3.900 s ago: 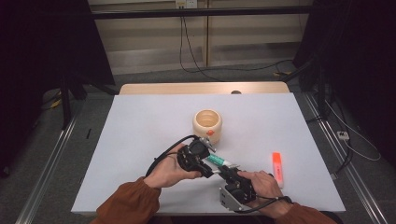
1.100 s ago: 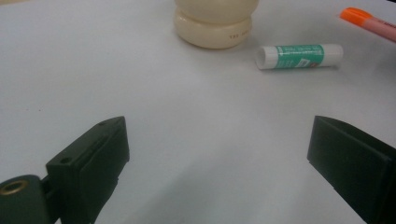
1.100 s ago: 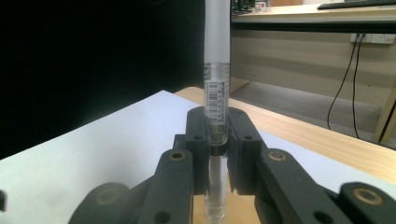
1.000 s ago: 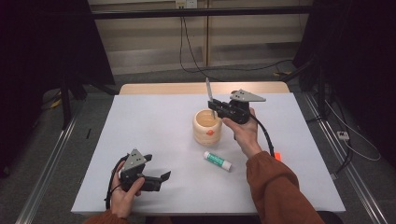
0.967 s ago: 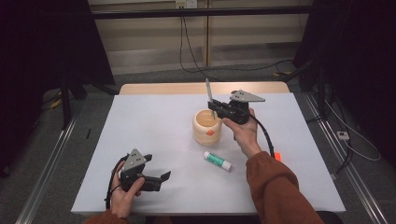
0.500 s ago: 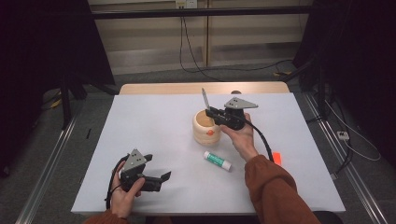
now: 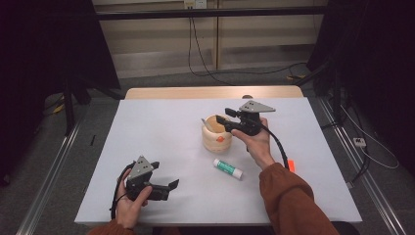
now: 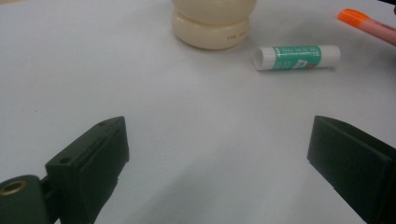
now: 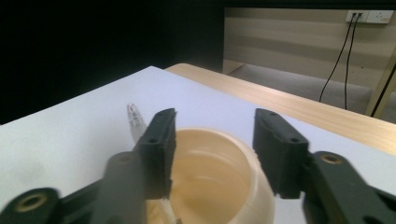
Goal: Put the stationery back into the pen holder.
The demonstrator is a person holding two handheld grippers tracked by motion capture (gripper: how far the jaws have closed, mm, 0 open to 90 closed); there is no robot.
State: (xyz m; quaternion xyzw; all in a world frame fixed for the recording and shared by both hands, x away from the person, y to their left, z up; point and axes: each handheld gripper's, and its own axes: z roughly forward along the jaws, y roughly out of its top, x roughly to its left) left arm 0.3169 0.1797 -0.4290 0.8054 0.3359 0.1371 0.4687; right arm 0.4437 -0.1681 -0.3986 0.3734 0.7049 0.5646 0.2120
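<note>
A cream pot (image 7: 218, 139) stands mid-table, and a clear pen (image 7: 206, 124) leans inside it against the left rim. My right gripper (image 7: 224, 116) hovers just above the pot's right rim. Its jaws have just been opening and stand open with nothing between them. In the right gripper view the pen (image 9: 135, 120) pokes up left of my right gripper (image 9: 212, 130), with the pot (image 9: 219, 182) below. My left gripper (image 7: 165, 175) rests open on the table at the front left. The left gripper view looks past my left gripper (image 8: 215, 140) to the pot (image 8: 214, 23).
A green-and-white glue stick (image 7: 228, 168) lies in front of the pot, also visible as the glue stick (image 8: 296, 57) ahead of the left jaws. An orange highlighter (image 7: 290, 165) lies at the right, behind my right forearm. The white table (image 7: 161, 127) has a wooden far edge.
The right gripper held the pen upright above the pot with shut jaws. It has since sunk a little and opened, and the pen now leans inside the pot. The left gripper stayed put.
</note>
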